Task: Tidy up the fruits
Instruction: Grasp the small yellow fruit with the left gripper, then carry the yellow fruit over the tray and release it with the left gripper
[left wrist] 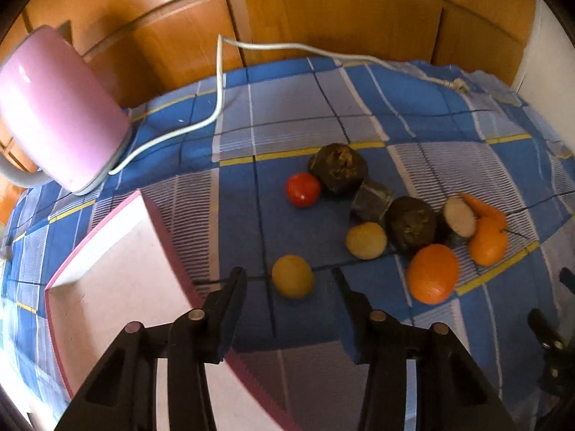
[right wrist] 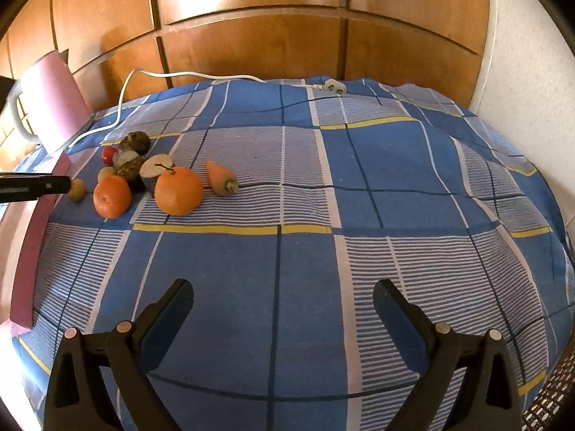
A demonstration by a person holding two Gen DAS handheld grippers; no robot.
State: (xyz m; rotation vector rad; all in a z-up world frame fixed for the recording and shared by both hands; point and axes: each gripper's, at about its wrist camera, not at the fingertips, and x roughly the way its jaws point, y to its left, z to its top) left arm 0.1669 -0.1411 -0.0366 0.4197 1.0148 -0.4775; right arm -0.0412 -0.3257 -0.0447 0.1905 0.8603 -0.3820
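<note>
— Where do your hand-held grippers stand?
— Your left hand-held gripper (left wrist: 289, 274) frames the nearest yellow fruit (left wrist: 293, 276), pads apart from it; your right hand-held gripper (right wrist: 284, 292) hangs spread over bare checked cloth (right wrist: 323, 251).
— And beyond?
— Oranges (left wrist: 433, 273), tomato (left wrist: 303, 189) and carrot (right wrist: 221, 176) cluster farther back, pink box (left wrist: 107, 251) alongside.

Both claws (left wrist: 289, 273) (right wrist: 284, 296) agape, tilted downward

Pink kettle (left wrist: 61, 107), white cord (left wrist: 219, 82)
</note>
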